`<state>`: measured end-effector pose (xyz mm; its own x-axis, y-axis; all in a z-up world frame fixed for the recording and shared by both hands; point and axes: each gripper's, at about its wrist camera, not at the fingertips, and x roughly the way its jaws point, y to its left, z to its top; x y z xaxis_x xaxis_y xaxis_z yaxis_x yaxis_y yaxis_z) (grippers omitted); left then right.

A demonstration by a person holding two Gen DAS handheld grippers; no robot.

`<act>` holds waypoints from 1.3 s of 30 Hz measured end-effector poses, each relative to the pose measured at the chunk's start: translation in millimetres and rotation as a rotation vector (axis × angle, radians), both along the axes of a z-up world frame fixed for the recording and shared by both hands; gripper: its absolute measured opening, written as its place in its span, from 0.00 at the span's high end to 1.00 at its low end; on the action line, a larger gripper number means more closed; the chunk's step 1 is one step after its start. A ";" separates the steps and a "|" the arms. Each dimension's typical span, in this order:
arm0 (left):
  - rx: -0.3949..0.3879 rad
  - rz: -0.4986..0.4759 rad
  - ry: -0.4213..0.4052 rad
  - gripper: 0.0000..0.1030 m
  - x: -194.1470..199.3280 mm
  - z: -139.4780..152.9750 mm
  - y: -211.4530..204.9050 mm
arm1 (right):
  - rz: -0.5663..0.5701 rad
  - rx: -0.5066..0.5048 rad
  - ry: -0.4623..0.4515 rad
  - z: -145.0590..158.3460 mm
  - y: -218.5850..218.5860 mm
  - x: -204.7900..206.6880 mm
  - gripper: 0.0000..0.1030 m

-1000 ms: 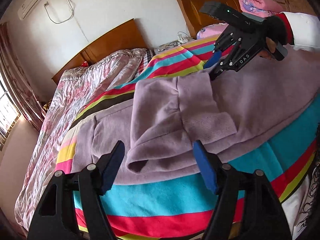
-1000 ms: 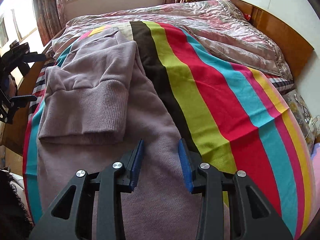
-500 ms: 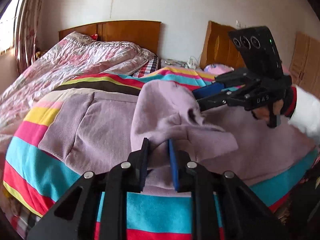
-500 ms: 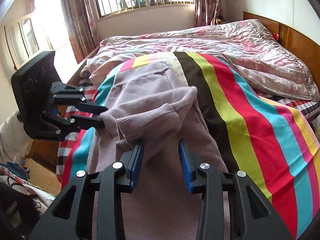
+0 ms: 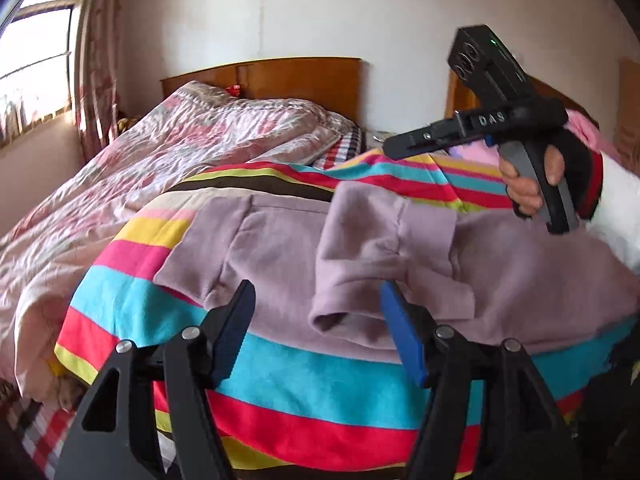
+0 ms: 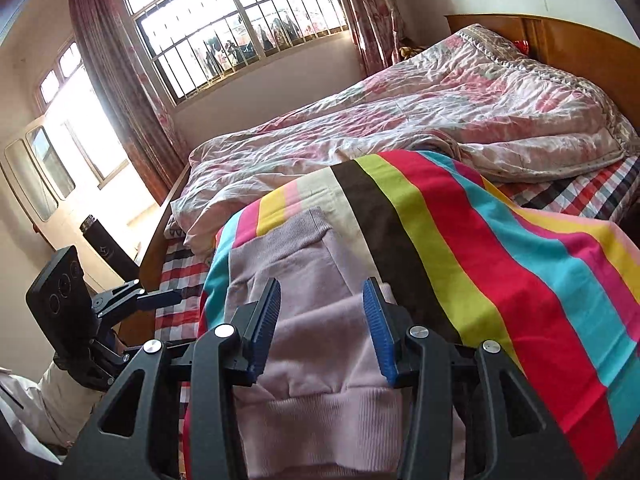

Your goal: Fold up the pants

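Opening now, left gripper (image 5: pixel 316 330) jaws spread wide, nothing pinched; half a second ago they were nearly shut at pants (image 5: pixel 400 248) edge. Right gripper (image 6: pixel 320 324) jaws also opening, half-wide, pads clear of cloth below them; seen from left view it hangs above far side of pants. Pants lie on striped blanket (image 5: pixel 304 376), cuffed leg end doubled back over middle. Release suggests this fold is laid; smoothing or second fold likely next.

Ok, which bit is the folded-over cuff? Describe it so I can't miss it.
Find the striped blanket across the bed; the lilac pants lie on it. The cuff is the leg end doubled back on top, its open mouth facing the left gripper.
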<state>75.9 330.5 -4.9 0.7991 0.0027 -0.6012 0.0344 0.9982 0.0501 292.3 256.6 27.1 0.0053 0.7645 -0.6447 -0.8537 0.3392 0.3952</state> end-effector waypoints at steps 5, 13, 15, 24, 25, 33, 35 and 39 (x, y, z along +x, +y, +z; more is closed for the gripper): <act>0.247 -0.173 0.084 0.36 26.1 -32.7 -47.1 | -0.014 -0.156 0.051 -48.3 -32.4 -16.3 0.58; 0.294 -0.252 0.138 0.86 42.3 -49.7 -50.7 | 0.036 -0.088 0.014 -36.8 -16.4 -42.4 0.89; 0.196 -0.220 0.100 0.96 42.7 -40.4 -36.4 | 0.038 -0.046 -0.026 -13.2 -4.1 -44.5 0.89; 0.116 0.320 0.024 0.93 42.9 -3.7 77.1 | 0.044 -0.023 -0.137 37.3 133.6 -6.0 0.74; 0.138 0.361 0.048 0.85 44.6 -5.0 86.1 | 0.023 -0.053 -0.148 32.7 146.0 -3.3 0.42; 0.082 0.452 0.086 0.41 22.0 -14.5 110.9 | -0.020 -0.069 -0.164 -6.8 109.9 -12.2 0.27; 0.001 0.448 0.093 0.41 16.6 -19.8 111.2 | -0.041 -0.105 -0.183 -15.0 88.2 -15.1 0.32; -0.188 0.453 0.088 0.41 5.6 -29.5 120.2 | 0.013 -0.123 -0.217 -16.9 46.6 -46.6 0.44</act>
